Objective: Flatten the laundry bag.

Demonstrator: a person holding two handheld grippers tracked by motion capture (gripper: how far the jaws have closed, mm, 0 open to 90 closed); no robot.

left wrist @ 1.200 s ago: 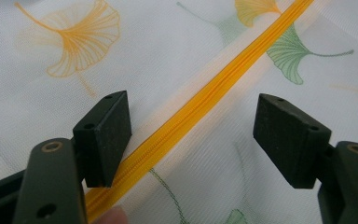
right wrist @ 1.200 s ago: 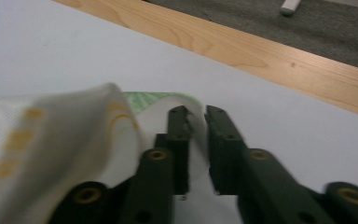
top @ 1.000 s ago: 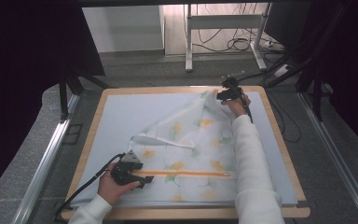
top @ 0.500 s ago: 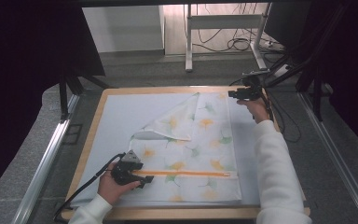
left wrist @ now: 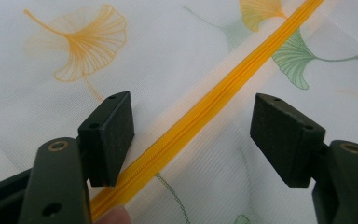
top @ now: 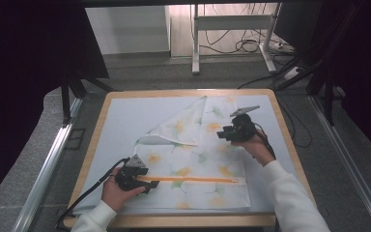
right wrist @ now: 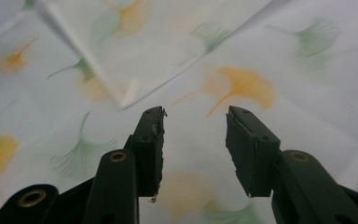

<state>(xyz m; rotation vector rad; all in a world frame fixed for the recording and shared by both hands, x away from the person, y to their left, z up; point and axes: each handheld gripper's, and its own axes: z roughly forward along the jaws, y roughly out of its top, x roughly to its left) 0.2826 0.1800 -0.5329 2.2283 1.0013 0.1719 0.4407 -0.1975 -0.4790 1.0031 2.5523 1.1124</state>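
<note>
We hold one white cloth (top: 193, 159) printed with orange and green ginkgo leaves, spread flat over the pale mat of the wooden-rimmed table (top: 280, 125); its upper left corner is folded back over the body of the fabric, forming a triangular flap (top: 174, 131). An orange zipper (top: 193, 179) runs straight across the cloth's near part. Our left gripper (top: 150, 182) rests at the left end of that zipper, low on the fabric; in the left gripper view (left wrist: 193, 135) its jaws stand wide apart, the zipper (left wrist: 205, 109) passing between them nearer the left pad, nothing clamped. Our right gripper (top: 221, 136) hangs over the cloth's upper right part; in the right gripper view (right wrist: 195, 122) its jaws are parted above a printed leaf, holding nothing, with the flap's edge (right wrist: 126, 93) just beyond them.
</note>
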